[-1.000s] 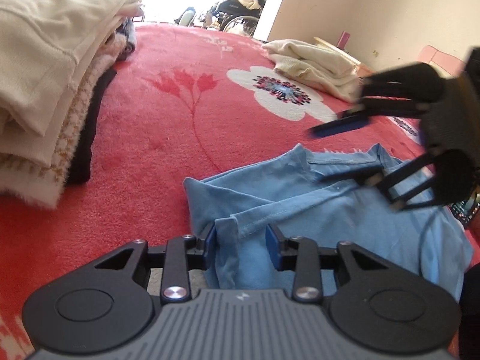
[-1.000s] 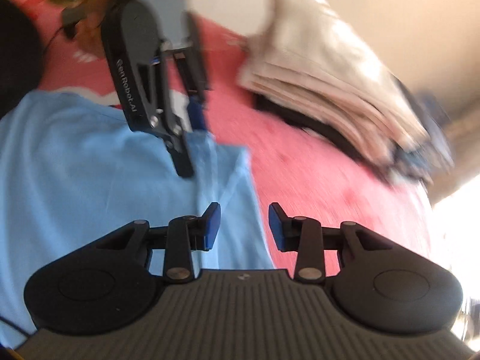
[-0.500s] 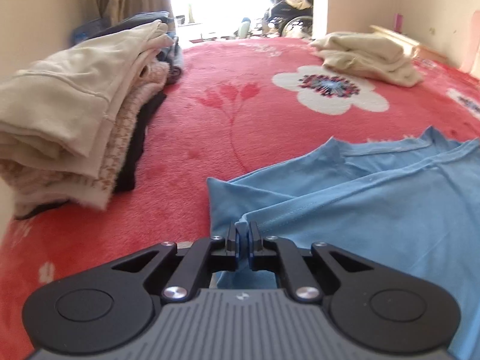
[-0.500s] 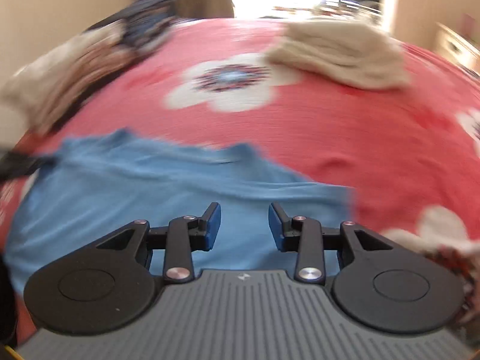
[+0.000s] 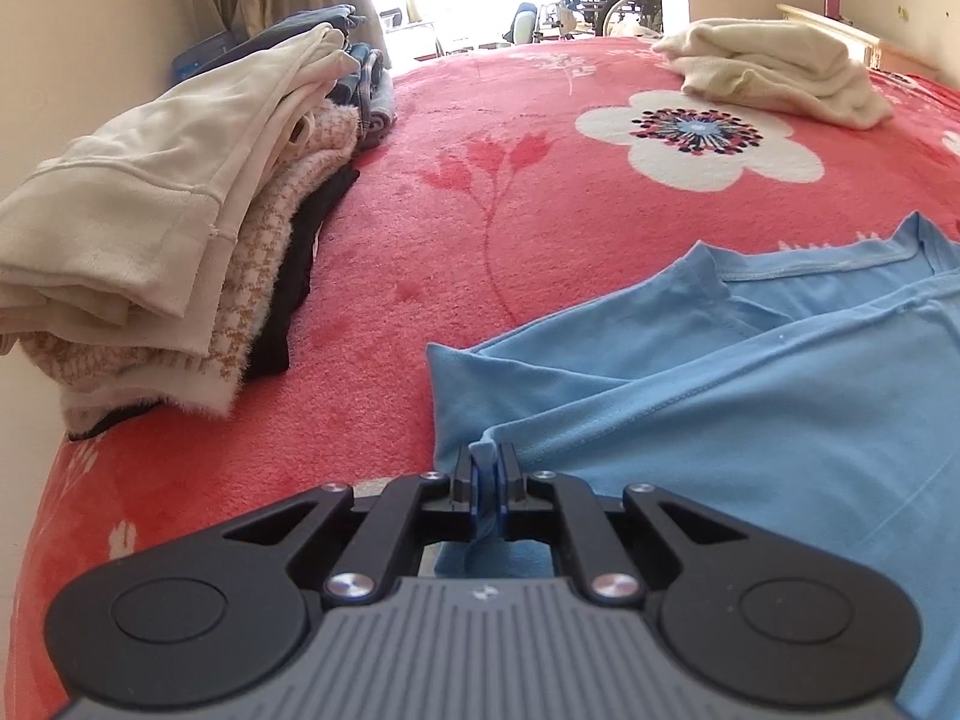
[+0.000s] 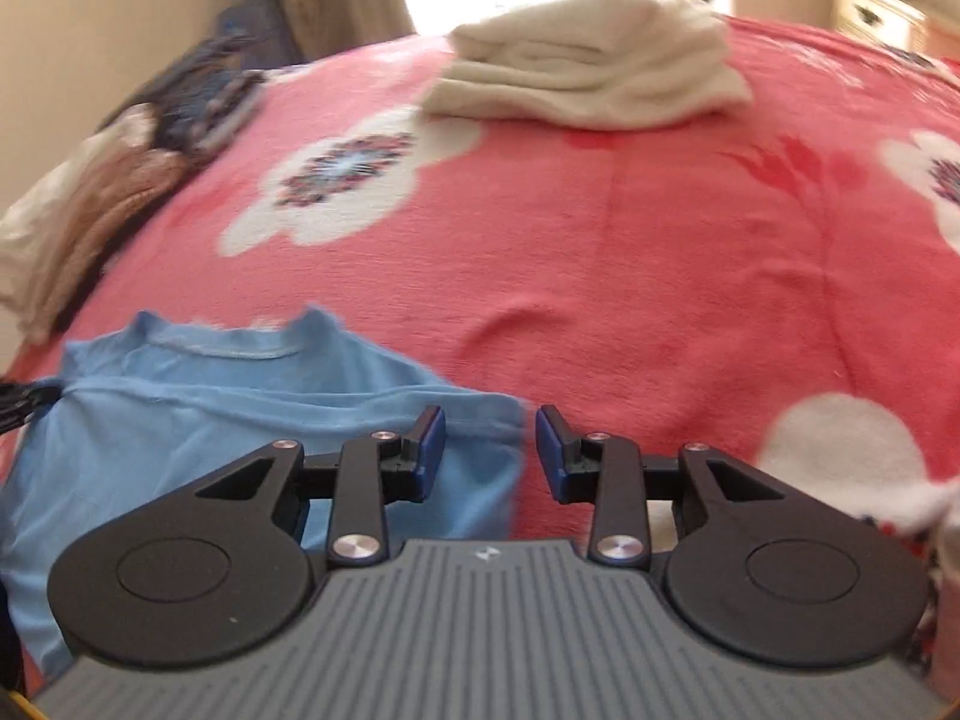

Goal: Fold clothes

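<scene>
Blue shirt [image 5: 750, 396] runs past the frame's edge.

My black left gripper [image 5: 486, 474] has blue pads, and so does my black right gripper [image 6: 491, 444]. The soft cotton T-shirt [image 5: 750, 396] is plain light blue. The fleecy bed blanket [image 5: 420, 228] is coral red, patterned with white flowers and darker red sprigs. The folded towel-like pile [image 5: 774, 69] is cream. The tall stack of folded clothes [image 5: 168, 240] is cream, tan-checked and black.

At the lower centre of the frame, a pinch of the blue shirt [image 5: 690, 414] is clamped in the left tool [image 5: 487, 477]; folded clothes [image 5: 168, 240] are stacked at left.
</scene>
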Motion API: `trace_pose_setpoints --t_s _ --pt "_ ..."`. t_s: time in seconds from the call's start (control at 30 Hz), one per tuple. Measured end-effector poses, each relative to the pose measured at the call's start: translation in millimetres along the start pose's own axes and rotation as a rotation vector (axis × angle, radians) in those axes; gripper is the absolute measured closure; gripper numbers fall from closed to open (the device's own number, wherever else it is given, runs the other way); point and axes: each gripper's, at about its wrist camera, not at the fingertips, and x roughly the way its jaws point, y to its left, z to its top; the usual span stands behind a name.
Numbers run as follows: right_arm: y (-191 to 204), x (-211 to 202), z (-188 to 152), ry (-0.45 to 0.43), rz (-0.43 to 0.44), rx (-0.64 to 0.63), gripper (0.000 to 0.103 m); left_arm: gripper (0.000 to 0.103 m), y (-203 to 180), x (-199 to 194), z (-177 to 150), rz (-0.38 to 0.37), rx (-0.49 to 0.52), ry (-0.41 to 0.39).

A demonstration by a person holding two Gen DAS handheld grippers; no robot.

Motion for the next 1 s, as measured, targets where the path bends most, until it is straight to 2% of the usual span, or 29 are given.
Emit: trace_pose_setpoints --t_s 0.1,0.17,0.33,0.5,0.57,0.6,0.8,1.0 --pt "13 -5 -3 -0.012 0.053 -0.084 0.073 0.096 0 2 1 -0.001 -0.004 0.006" --pt "14 -7 -3 -0.019 0.051 -0.096 0.073 0.096 -1 3 1 0.001 -0.001 0.007" --pt "-9 0 0 -0.037 0.032 0.030 0.071 0.096 -1 3 1 0.002 -0.002 0.006" --pt "-23 17 1 -0.008 0.093 0.107 0.071 0.096 1 3 1 -0.005 -0.010 0.003" --pt "-24 18 2 -0.016 0.118 0.117 0.086 0.097 1 1 1 -0.009 -0.012 -0.001" --pt "-22 15 3 -0.024 0.123 0.110 0.098 0.097 2 -1 1 -0.012 -0.016 -0.007" --pt "1 -18 4 -0.092 0.084 0.020 0.100 0.098 8 -19 2 -0.036 -0.035 -0.061" --pt "12 -50 7 -0.183 0.044 0.023 0.100 0.098 15 -43 8 -0.052 -0.063 -0.117"
